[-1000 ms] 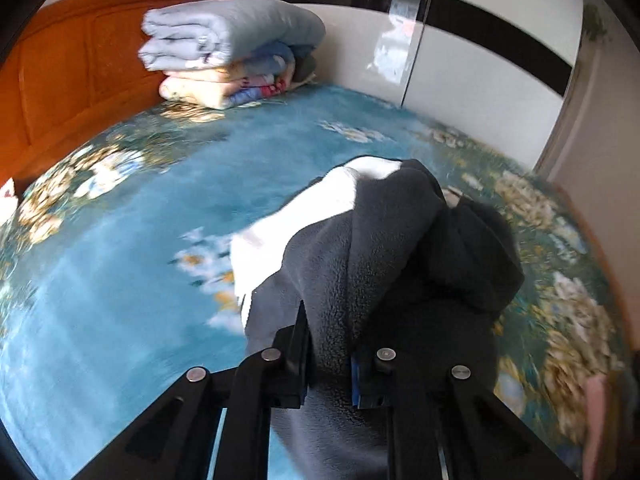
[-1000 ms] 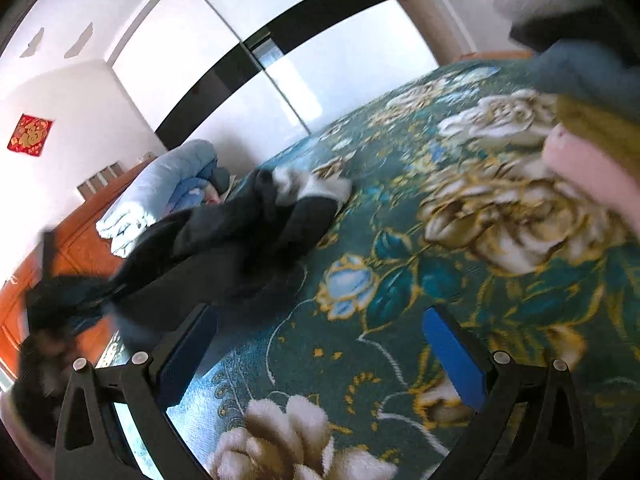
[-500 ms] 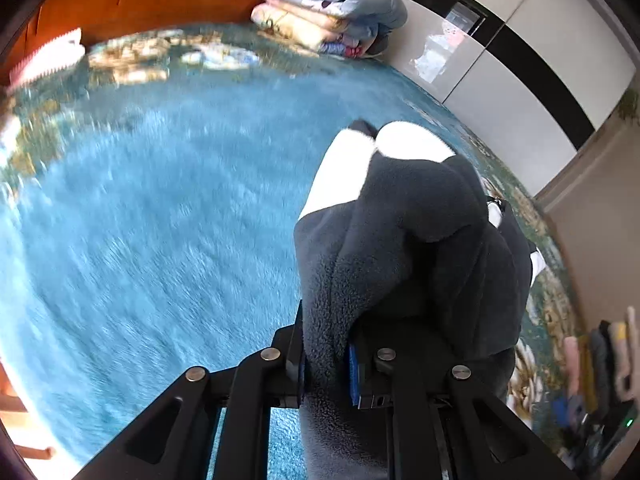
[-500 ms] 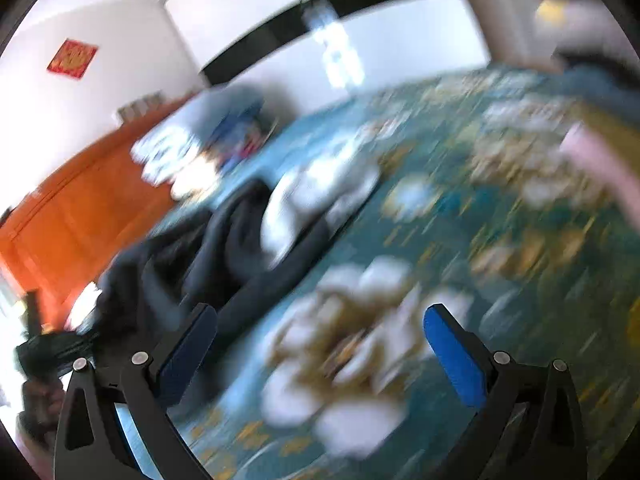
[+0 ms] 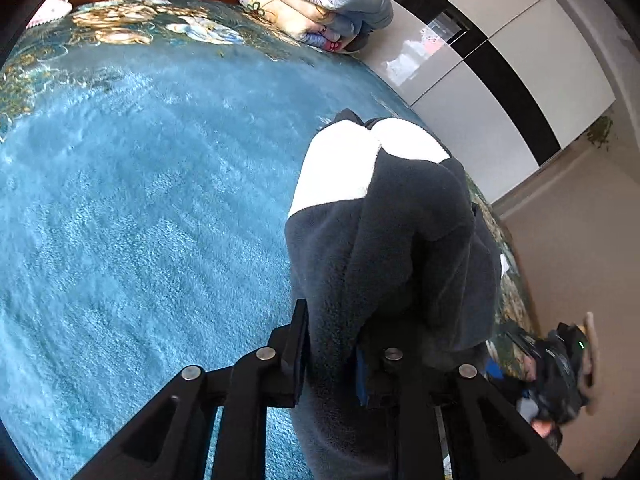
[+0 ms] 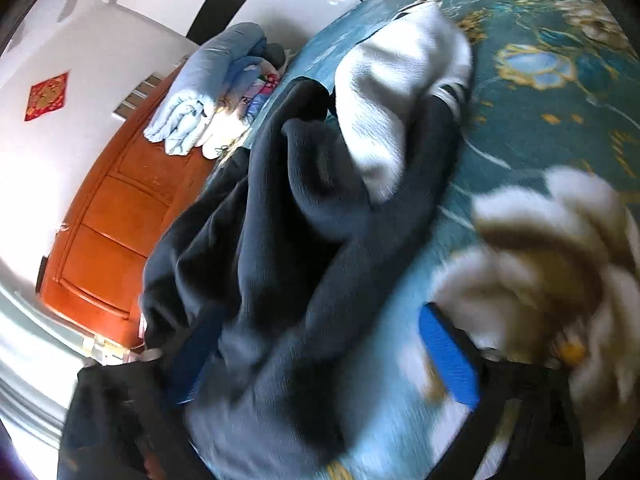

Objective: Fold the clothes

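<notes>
A dark grey and white fleece garment (image 5: 384, 240) hangs bunched from my left gripper (image 5: 332, 356), which is shut on its dark hem and holds it above the blue bedspread (image 5: 140, 208). In the right wrist view the same garment (image 6: 304, 216) fills the middle, and its dark cloth lies between the fingers of my right gripper (image 6: 324, 356), which is open with blue pads (image 6: 448, 356) wide apart. The right gripper also shows blurred at the lower right of the left wrist view (image 5: 560, 376).
A stack of folded quilts (image 5: 320, 4) lies at the head of the bed against the orange wooden headboard (image 6: 104, 224). White wardrobe doors with a black band (image 5: 500, 64) run along the far side. The bedspread has large flower prints (image 6: 552, 248).
My left gripper has lifted and tilted with the garment, now looking down on the bed. My right gripper has swung in to the garment, so the cloth now lies between its open fingers.
</notes>
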The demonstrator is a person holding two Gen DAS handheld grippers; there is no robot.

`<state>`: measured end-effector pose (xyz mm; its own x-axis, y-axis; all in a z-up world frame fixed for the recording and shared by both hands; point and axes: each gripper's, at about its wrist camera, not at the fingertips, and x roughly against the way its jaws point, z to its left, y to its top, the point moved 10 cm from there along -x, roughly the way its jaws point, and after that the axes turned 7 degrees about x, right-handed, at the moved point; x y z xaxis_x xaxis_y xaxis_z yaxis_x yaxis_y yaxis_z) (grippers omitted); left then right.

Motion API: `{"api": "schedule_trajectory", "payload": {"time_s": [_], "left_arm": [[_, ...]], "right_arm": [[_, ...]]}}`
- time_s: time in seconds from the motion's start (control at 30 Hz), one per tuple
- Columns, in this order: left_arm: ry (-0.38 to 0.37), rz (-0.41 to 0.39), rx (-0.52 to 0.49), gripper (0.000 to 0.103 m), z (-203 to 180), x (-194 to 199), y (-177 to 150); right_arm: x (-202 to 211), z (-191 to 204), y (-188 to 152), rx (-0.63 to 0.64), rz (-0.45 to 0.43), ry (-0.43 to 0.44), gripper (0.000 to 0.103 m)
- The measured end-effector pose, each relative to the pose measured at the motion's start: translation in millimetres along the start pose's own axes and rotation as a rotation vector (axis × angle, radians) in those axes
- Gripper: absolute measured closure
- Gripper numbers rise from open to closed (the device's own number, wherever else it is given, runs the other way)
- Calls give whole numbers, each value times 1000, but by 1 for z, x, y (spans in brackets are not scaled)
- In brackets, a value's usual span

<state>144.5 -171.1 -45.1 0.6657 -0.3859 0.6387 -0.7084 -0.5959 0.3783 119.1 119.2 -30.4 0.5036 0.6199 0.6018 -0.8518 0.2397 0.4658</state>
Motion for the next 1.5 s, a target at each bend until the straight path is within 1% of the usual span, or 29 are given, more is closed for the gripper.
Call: {"api": "schedule_trajectory", "payload": {"time_s": [0.03, 0.07, 0.17, 0.2, 0.27, 0.33, 0.37, 0.4, 0.47, 0.57, 0.63, 0.7, 0.77, 0.87, 0.93, 1.0, 1.07, 1.13, 1.2, 1.33, 1.43, 1.5], "left_arm": [[-13, 6, 8, 81, 1, -1, 1], [-25, 13, 15, 81, 2, -1, 2], [-38, 28, 18, 81, 4, -5, 4], [-36, 30, 14, 81, 4, -7, 4], [-30, 27, 6, 82, 2, -9, 7], [-37, 21, 2, 84, -5, -8, 13], [-49, 16, -1, 85, -10, -7, 17], [-65, 7, -9, 85, -18, -4, 23], [-98, -19, -32, 86, -33, -1, 42], [-180, -68, -87, 86, -73, 24, 66], [-228, -78, -107, 86, -94, 36, 75], [-237, -68, -106, 86, -102, 36, 77], [-220, -39, -87, 85, -96, 23, 76], [-214, 31, -30, 85, -74, 2, 66], [-226, 68, -2, 85, -67, -6, 58], [-229, 61, -8, 85, -70, -4, 60], [-230, 45, -22, 85, -76, 2, 61], [-237, 16, -43, 85, -94, 23, 61], [-263, -14, -62, 86, -114, 45, 64], [-340, -69, -148, 86, -163, 91, 80], [-407, -128, -250, 86, -206, 142, 80], [-476, -153, -310, 86, -235, 184, 73]], "right_arm": [[-8, -1, 0, -26, 27, 4, 43], [-13, -1, -2, -56, 41, 20, 57], [-14, -1, -10, -121, 35, 80, 74], [-12, 3, -13, -137, 38, 110, 85], [-3, 11, -13, -153, 32, 169, 90], [12, 26, 0, -132, -11, 246, 91], [20, 33, 7, -119, -32, 271, 92], [29, 40, 14, -106, -54, 293, 92], [42, 54, 31, -68, -89, 307, 92], [87, 77, 48, -10, -172, 352, 92], [123, 92, 55, 38, -239, 388, 93], [143, 95, 50, 79, -262, 371, 93], [149, 92, 41, 90, -264, 347, 93], [157, 79, 24, 33, -281, 354, 95], [150, 71, 26, -11, -279, 355, 96], [149, 69, 31, -22, -280, 351, 97], [153, 78, 39, 0, -281, 338, 97], [158, 91, 46, 33, -296, 344, 97], [174, 103, 56, 53, -339, 346, 97], [209, 125, 77, 90, -431, 349, 98], [258, 153, 88, 149, -532, 392, 98], [299, 177, 87, 209, -601, 424, 98]]}}
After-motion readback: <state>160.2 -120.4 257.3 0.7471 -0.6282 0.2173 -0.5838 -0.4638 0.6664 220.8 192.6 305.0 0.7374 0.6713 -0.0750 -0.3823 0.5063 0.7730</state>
